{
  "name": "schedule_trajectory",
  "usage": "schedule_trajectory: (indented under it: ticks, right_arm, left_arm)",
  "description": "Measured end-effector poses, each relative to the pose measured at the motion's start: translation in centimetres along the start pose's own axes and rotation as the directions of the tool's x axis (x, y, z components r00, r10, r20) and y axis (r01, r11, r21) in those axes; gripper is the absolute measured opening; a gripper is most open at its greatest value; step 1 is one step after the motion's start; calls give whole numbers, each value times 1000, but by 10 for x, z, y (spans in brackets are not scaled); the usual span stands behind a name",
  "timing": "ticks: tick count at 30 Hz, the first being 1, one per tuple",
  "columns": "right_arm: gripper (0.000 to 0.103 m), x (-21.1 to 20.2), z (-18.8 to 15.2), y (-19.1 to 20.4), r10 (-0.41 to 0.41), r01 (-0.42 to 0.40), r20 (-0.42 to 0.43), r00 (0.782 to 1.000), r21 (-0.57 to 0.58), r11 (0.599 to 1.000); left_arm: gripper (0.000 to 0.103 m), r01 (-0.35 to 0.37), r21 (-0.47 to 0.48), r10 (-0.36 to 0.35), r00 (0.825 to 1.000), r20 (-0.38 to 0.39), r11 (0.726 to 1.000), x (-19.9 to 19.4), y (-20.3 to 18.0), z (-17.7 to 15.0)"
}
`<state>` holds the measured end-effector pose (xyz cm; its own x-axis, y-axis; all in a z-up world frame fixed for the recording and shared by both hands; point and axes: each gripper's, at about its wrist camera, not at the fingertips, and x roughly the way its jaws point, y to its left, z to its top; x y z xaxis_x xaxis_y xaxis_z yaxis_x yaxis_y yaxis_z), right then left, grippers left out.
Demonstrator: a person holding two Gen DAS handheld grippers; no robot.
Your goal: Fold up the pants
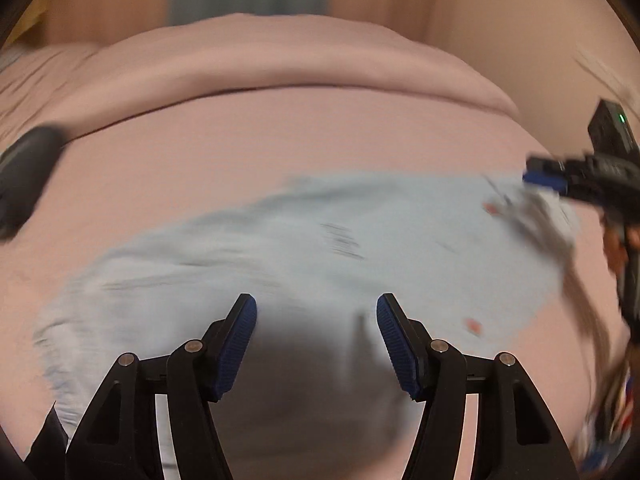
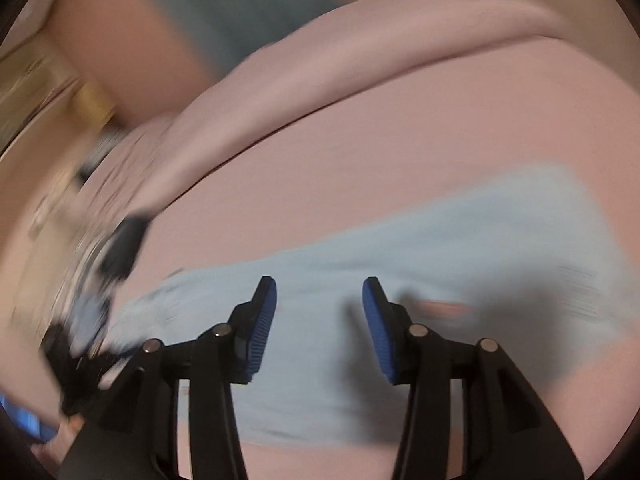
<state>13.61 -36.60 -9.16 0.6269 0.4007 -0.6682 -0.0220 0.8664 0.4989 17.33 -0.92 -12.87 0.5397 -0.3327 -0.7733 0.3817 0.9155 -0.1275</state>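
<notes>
Light blue pants (image 1: 304,248) lie spread across a pink bed sheet (image 1: 240,140); both views are motion-blurred. My left gripper (image 1: 316,308) is open and empty, hovering just above the pants. In the left wrist view my right gripper (image 1: 548,178) shows at the right edge, at the far right end of the pants; blur hides whether it is open or shut there. In the right wrist view the pants (image 2: 440,248) run below my right gripper (image 2: 319,288), whose jaws stand open with nothing between them. The left gripper (image 2: 100,280) is a dark blur at the left.
A rolled pink duvet or pillow (image 1: 280,60) lies across the back of the bed. A dark object (image 1: 24,176) rests at the left on the sheet. Wooden furniture (image 2: 52,80) stands beyond the bed at the left.
</notes>
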Motion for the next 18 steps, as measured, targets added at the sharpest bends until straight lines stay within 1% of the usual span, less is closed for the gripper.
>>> schedule_trajectory:
  ticks: [1,2,3,4,5,6,7,8,9,10,11,13,14,15,16,17,18]
  right_arm:
    - [46,15,4,15,42,-43,-35,999,-17,999]
    - [46,40,10,37,107,-110,-88,990,-33,993]
    - [46,69,16,62,165,-172,-147,975,-39,984]
    - [45,90,14,82,199,-211,-195,961,-46,976]
    - [45,110,17,97,215,-232,-226,950,-55,971]
    - [45,136,23,115,210,-236,-257,943,-72,969]
    - [44,153,25,125,203,-235,-281,938,-84,968]
    - [44,172,23,138,184,-227,-309,933,-112,967]
    - [44,193,22,149,140,-200,-342,929,-147,969]
    - [44,206,19,155,108,-181,-374,921,-165,970]
    - [39,226,17,156,100,-187,-434,895,-163,969]
    - [34,231,9,160,137,-233,-489,861,-140,962]
    - [27,229,6,163,151,-263,-508,848,-155,952]
    - [22,227,4,165,158,-280,-518,841,-167,945]
    - [15,226,2,165,160,-290,-526,835,-174,941]
    - [10,226,2,166,147,-285,-533,833,-186,941]
    - [10,225,1,165,132,-274,-528,839,-201,941]
  left_arm:
    - [63,-21,-14,21,1000,17,1000,-2,9,1]
    - [63,-58,-25,58,998,28,998,-2,20,1]
    - [63,-98,-32,98,995,26,995,-1,29,0]
    - [63,-126,-38,126,992,13,991,3,37,-3]
    - [63,-138,-45,138,990,-8,989,8,44,-8]
    - [63,-137,-65,135,990,-38,988,16,51,-15]
    - [63,-121,-74,117,992,-44,990,21,54,-22]
    - [63,-110,-72,109,994,-24,991,20,53,-29]
    - [63,-102,-63,103,995,6,993,18,52,-34]
    - [63,-96,-60,97,995,11,994,17,51,-35]
    - [63,-87,-64,88,996,17,994,17,51,-35]
    - [63,-73,-70,75,997,19,995,19,53,-35]
    - [63,-68,-69,70,997,21,995,20,52,-34]
    - [63,-66,-66,68,997,22,996,16,56,-36]
    - [63,-64,-61,66,998,22,996,16,55,-36]
    - [63,-63,-59,65,998,22,996,16,54,-36]
    - [63,-62,-58,64,998,24,996,5,71,-44]
